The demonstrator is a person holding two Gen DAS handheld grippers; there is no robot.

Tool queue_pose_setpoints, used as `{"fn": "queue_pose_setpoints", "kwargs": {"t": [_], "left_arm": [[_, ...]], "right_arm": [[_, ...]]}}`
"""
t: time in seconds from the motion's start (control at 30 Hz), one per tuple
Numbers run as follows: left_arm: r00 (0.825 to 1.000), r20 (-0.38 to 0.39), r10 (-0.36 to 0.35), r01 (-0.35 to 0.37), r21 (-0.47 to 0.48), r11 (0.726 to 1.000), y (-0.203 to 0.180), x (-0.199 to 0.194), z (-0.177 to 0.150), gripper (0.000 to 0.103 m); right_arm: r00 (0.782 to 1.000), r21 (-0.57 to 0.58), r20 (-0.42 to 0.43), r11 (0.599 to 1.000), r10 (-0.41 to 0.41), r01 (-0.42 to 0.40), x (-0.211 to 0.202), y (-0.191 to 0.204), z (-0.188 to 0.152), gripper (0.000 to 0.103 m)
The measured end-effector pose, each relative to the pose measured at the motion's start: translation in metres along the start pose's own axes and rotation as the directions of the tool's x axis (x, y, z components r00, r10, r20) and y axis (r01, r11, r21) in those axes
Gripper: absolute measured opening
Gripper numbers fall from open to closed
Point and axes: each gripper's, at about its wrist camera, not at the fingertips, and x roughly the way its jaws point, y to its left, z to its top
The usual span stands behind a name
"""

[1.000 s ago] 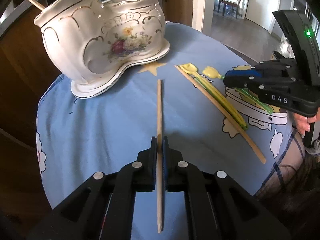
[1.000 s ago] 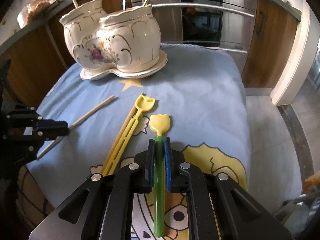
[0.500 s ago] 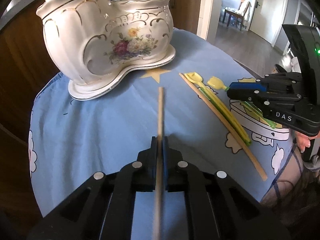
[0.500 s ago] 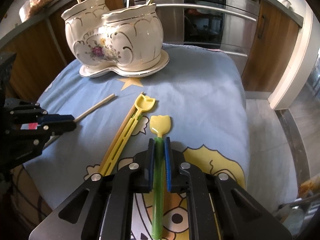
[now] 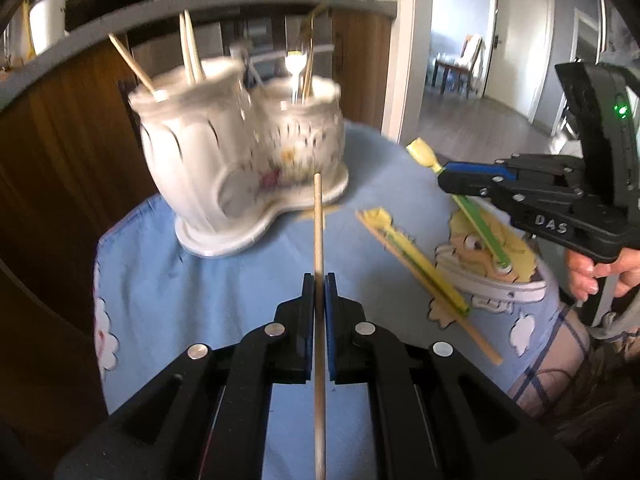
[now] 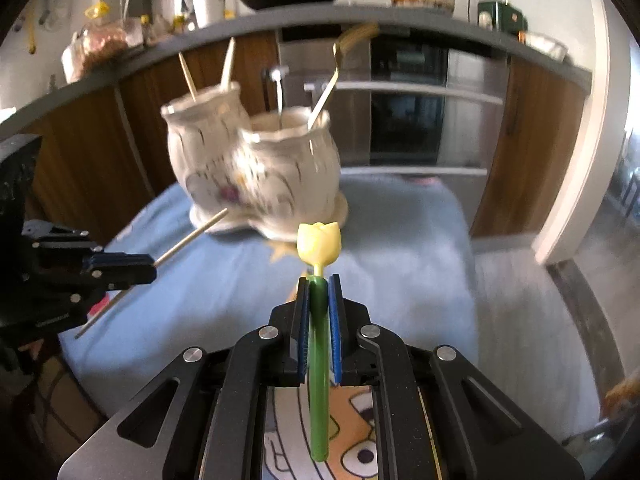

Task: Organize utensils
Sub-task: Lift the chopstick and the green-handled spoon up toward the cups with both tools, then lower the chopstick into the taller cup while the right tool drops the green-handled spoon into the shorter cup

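Wooden chopstick [image 5: 319, 240] and green-handled tulip spoon [image 6: 319, 320] have both come up off the blue cartoon cloth [image 5: 224, 288] in the past second; earlier each lay flat on it with a gripper already clamped round it, and now both hang in the air, so the pick-up looks finished and the carry to the holder is the likely next step. The left gripper [image 5: 319, 292] has its jaws shut tight on the chopstick about midway along, the stick's long axis running straight out along the fingers, its far tip aimed at the foot of the white ceramic two-pot holder [image 5: 240, 152] near the far edge of the cloth. The right gripper [image 6: 319, 296] is clamped on the spoon's green stem, the yellow bowl leading and pointing toward the holder's right-hand pot [image 6: 288, 176], handle end trailing back under the gripper. A yellow utensil [image 5: 412, 256] and a second chopstick [image 5: 476, 332] lie together on the cloth, slanting toward its near right edge, so at least two pieces remain after this pair. The holder already has sticks in one pot and metal cutlery in the other.
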Motion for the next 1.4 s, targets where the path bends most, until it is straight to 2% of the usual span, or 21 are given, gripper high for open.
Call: {"fn": "queue_pose_setpoints", "kwargs": {"t": [0.2, 0.3, 0.4, 0.53, 0.77, 0.87, 1.03, 1.17, 1.27, 1.4], "left_arm": [[0.991, 0.135, -0.009, 0.011, -0.009, 1.000, 0.005, -0.033, 0.015, 0.005], [0.974, 0.225, -0.004, 0.010, -0.023, 1.000, 0.012, -0.050, 0.029, 0.005], [0.960, 0.278, 0.012, -0.002, -0.038, 0.999, 0.020, -0.058, 0.045, 0.005], [0.937, 0.349, 0.030, -0.004, -0.073, 0.997, 0.036, -0.062, 0.067, 0.005], [0.876, 0.482, 0.008, 0.091, -0.183, 0.979, 0.078, -0.054, 0.110, 0.005], [0.855, 0.519, 0.023, 0.101, -0.210, 0.972, 0.089, -0.044, 0.125, 0.005], [0.838, 0.540, 0.078, 0.063, -0.238, 0.969, 0.097, -0.027, 0.139, 0.005], [0.811, 0.571, 0.128, 0.029, -0.258, 0.966, 0.098, -0.014, 0.142, 0.005], [0.801, 0.572, 0.178, -0.027, -0.262, 0.965, 0.094, -0.004, 0.142, 0.005], [0.779, 0.598, 0.190, -0.049, -0.245, 0.968, 0.089, 0.000, 0.132, 0.005]], "right_arm": [[0.994, -0.006, 0.112, 1.000, 0.013, -0.012, -0.017, 0.008, 0.021, 0.010], [0.983, 0.002, 0.182, 1.000, 0.025, -0.026, -0.025, 0.011, 0.038, 0.010], [0.974, 0.002, 0.223, 0.999, 0.035, -0.037, -0.026, 0.013, 0.058, 0.010], [0.958, 0.001, 0.284, 0.999, 0.045, -0.047, -0.022, 0.015, 0.084, 0.010], [0.925, 0.077, 0.369, 0.989, 0.091, -0.128, -0.001, 0.005, 0.129, 0.010], [0.912, 0.121, 0.394, 0.978, 0.111, -0.171, 0.014, -0.002, 0.142, 0.010], [0.898, 0.173, 0.422, 0.960, 0.129, -0.219, 0.036, -0.009, 0.153, 0.010], [0.890, 0.175, 0.440, 0.961, 0.118, -0.214, 0.050, -0.007, 0.150, 0.010], [0.892, 0.141, 0.439, 0.972, 0.108, -0.187, 0.061, 0.000, 0.145, 0.010], [0.894, 0.095, 0.441, 0.986, 0.080, -0.135, 0.071, 0.007, 0.134, 0.010]]}}
